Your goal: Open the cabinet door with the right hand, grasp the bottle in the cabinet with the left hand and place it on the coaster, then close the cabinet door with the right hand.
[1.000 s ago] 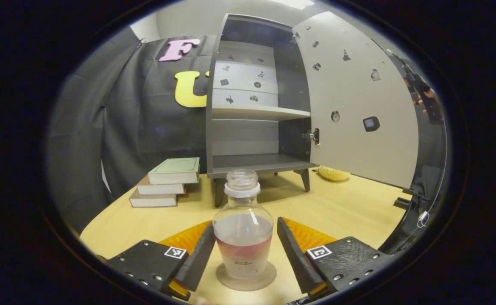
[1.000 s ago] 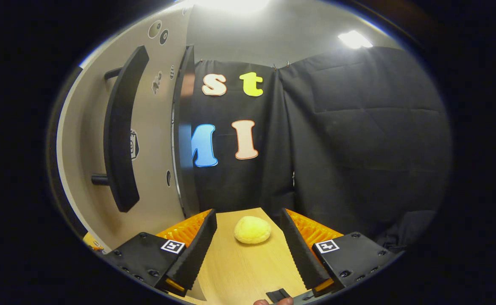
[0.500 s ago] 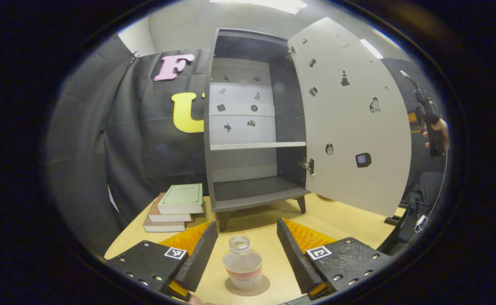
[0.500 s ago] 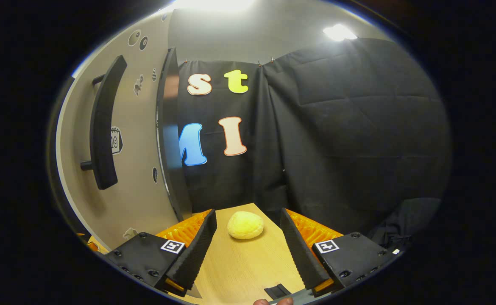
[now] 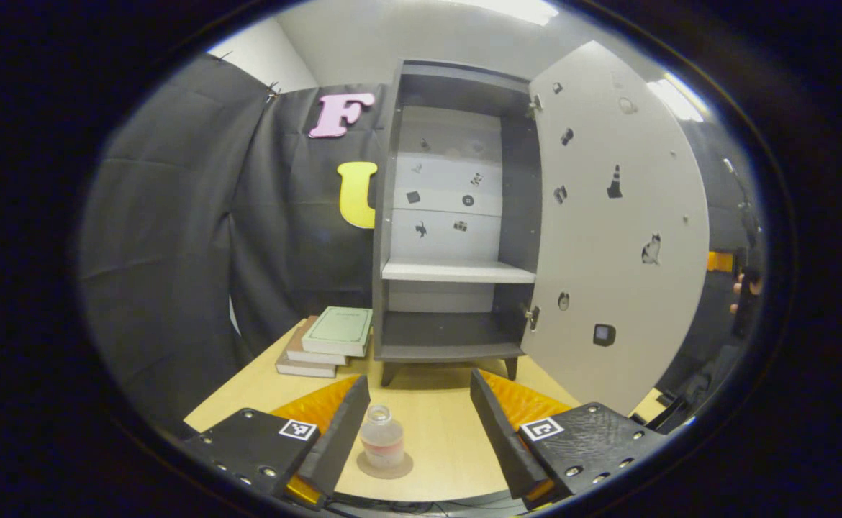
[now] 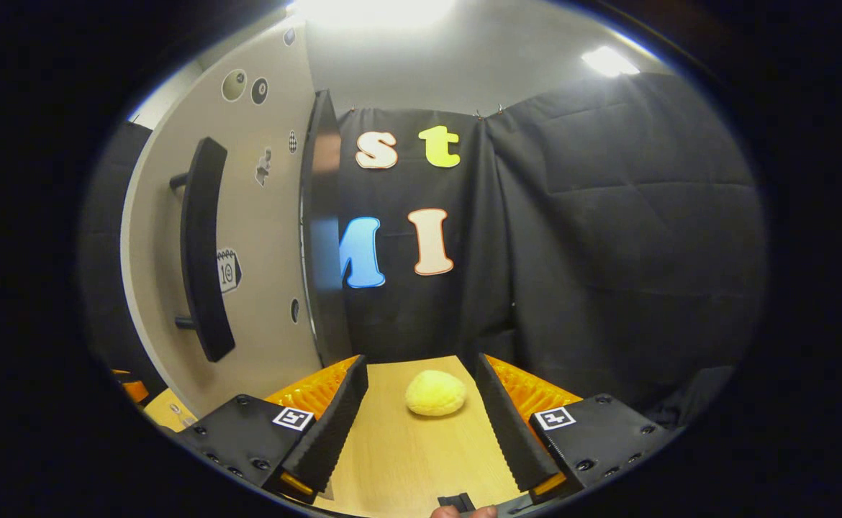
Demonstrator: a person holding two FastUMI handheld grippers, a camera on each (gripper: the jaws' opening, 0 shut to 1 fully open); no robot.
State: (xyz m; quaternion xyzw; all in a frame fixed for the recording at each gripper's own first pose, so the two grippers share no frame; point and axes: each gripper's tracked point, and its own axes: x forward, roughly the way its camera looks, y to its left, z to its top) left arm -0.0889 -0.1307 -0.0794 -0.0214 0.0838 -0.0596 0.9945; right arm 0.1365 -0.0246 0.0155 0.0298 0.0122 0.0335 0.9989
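A small clear bottle (image 5: 382,441) with a pale liquid and a reddish band stands upright on a round brown coaster (image 5: 384,466) on the wooden table. My left gripper (image 5: 416,403) is open, raised and drawn back from the bottle, touching nothing. Behind stands the grey cabinet (image 5: 457,223), its shelves bare and its door (image 5: 619,237) swung wide to the right. In the right gripper view the door's outer face (image 6: 252,230) with its long black handle (image 6: 204,252) is at the left. My right gripper (image 6: 421,392) is open beside the door, apart from the handle.
A stack of three books (image 5: 327,339) lies left of the cabinet. A yellow bun-like object (image 6: 435,393) rests on the table (image 6: 399,460) ahead of the right gripper. A hand holding the other gripper (image 5: 745,295) shows past the door's edge. Black cloth closes in the booth.
My left gripper has pulled back and up from the bottle, which now looks small and far. The right gripper has shifted slightly beside the door. The door stays wide.
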